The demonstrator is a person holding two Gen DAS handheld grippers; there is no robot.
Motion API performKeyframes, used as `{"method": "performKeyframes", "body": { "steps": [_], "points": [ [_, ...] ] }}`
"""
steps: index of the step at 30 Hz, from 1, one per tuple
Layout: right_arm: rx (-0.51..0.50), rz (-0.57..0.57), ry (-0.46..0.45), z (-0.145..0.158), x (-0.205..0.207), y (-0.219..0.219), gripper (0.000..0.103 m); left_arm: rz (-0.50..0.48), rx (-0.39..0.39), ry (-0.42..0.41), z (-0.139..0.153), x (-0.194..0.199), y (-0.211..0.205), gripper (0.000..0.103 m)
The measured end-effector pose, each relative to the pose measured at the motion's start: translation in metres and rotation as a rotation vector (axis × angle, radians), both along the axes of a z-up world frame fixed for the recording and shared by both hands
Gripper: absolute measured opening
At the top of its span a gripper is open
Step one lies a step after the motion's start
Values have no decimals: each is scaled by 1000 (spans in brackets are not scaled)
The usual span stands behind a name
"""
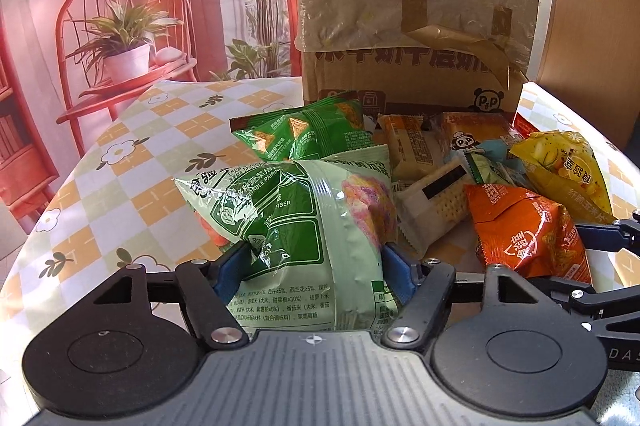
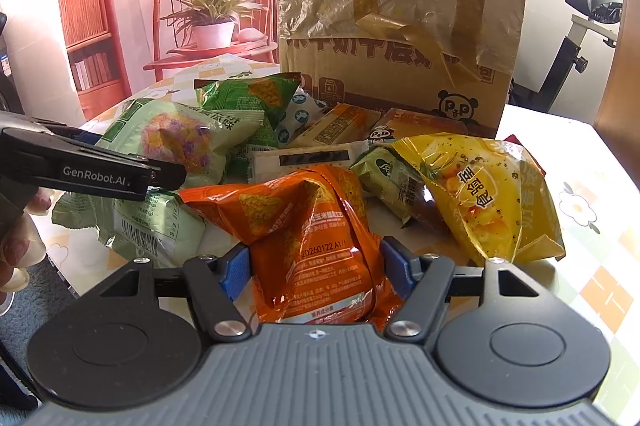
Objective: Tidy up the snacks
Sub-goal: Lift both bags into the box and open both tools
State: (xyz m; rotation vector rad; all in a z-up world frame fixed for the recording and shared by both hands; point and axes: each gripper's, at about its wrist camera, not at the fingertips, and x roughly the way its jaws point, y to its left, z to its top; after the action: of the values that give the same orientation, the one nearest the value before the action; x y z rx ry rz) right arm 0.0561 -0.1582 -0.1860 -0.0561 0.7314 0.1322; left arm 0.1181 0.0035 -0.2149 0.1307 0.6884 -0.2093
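Since my L gripper [image 1: 316, 266] pinched the pale green bag [image 1: 296, 210] & R gripper [image 2: 316, 266] the orange bag [image 2: 320, 226], I judged lifting slow w/ light squeeze best.

The pale green snack bag [image 1: 304, 226] between the left gripper's [image 1: 316, 266] blue pads carries the English words "FIBER" and "VEGETABLE PAIRING" amid Chinese print. The orange chip bag [image 2: 316, 238] between the right gripper's [image 2: 316, 266] pads shows the stamped code "20260122 A1/1". To that gripper's left, the other tool's black finger [image 2: 88, 166] reads "GenRobot.AI", and beyond the snacks the cardboard box [image 2: 400, 38] bears a panda logo marked "P&P" under large Chinese characters.
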Motion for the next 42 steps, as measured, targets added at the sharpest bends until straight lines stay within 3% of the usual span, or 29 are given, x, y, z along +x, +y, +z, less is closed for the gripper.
{"method": "performKeyframes", "body": {
  "steps": [21,33,42],
  "points": [
    [44,3,-76,32,-20,6,66,26,-8,-140,39,-42,5,68],
    [61,-44,-208,80,-33,-11,66,47,-20,-287,93,-45,8,68],
    [80,-105,-311,125,-12,-40,66,27,-34,-365,134,-23,-6,68]
  ]
}}
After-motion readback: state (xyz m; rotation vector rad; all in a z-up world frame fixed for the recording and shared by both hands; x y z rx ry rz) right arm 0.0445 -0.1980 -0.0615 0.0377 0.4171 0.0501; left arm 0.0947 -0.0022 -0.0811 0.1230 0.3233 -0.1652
